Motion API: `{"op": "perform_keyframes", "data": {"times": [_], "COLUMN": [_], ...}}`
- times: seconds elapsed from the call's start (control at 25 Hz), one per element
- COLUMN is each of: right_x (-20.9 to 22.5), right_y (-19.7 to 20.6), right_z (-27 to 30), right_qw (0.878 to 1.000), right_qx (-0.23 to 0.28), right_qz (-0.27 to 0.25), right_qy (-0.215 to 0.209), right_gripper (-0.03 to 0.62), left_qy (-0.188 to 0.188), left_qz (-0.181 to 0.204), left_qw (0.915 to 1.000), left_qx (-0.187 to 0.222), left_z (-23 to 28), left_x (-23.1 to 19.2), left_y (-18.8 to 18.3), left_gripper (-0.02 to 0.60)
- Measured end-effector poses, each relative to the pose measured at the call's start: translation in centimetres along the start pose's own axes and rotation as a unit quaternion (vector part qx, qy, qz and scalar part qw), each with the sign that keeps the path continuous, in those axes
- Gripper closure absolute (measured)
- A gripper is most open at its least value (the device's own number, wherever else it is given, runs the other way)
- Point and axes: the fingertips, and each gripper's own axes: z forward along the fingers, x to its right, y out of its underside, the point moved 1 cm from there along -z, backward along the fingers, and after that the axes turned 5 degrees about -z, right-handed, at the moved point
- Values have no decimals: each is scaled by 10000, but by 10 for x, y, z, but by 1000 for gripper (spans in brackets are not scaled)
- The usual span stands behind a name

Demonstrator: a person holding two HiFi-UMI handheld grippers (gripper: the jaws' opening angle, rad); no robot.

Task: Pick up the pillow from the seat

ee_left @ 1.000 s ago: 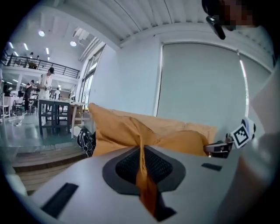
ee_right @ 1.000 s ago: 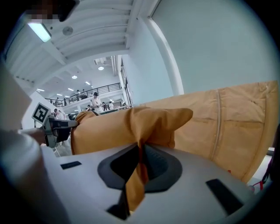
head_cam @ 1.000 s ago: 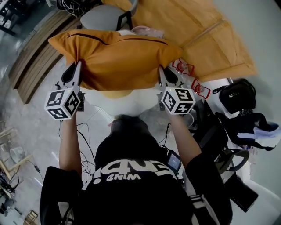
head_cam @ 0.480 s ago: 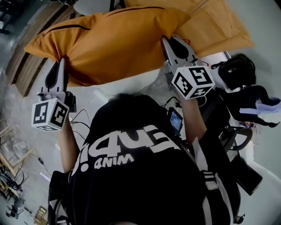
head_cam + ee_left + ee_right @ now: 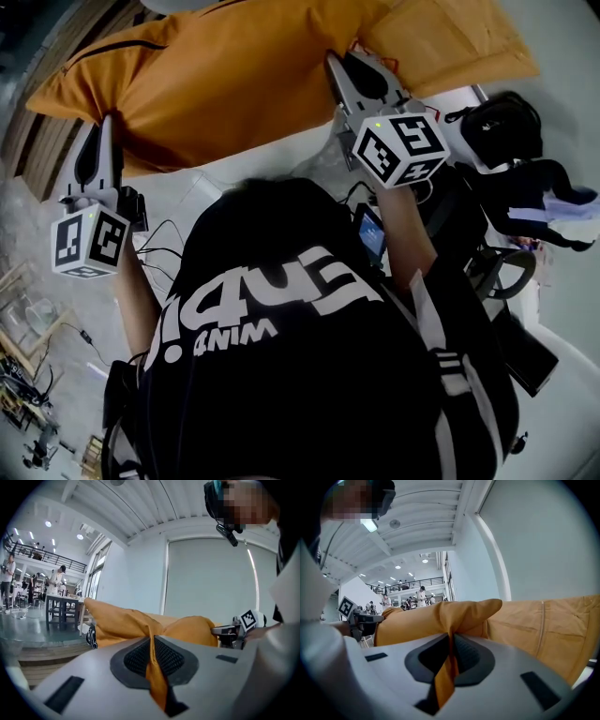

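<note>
An orange pillow [image 5: 225, 80] with a dark zip line hangs in the air between my two grippers, lifted high in front of the person. My left gripper [image 5: 97, 141] is shut on a pinch of its fabric at the left edge; orange cloth [image 5: 152, 660] runs between the pads. At the right corner my right gripper [image 5: 342, 70] is shut on the fabric too, with a fold of cloth [image 5: 447, 667] squeezed between its pads. The pillow [image 5: 440, 618] bulges just beyond the jaws. The seat is not visible.
A large orange cushion [image 5: 459, 42] lies behind the pillow at the upper right. Black bags and a shoe [image 5: 525, 187] sit on the floor at the right. Cables [image 5: 173, 239] trail below. People stand in the far hall [image 5: 56, 578].
Both grippers have risen with the pillow, which now sits higher and closer to the head camera. The white seat seen a second ago has dropped out of view.
</note>
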Motion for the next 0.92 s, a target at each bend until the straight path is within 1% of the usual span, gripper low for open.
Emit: {"op": "perform_keyframes", "data": {"times": [0.92], "right_x": [3], "right_y": [1], "right_z": [10], "right_qw": [9999], "right_qx": [-101], "right_qz": [81], "right_qy": [-51], "right_gripper": [545], "left_qy": [32], "left_qz": [-57], "left_qw": [9999], "left_qx": [-126], "left_z": [5], "left_x": [-4], "left_y": [2], "left_gripper": [551]}}
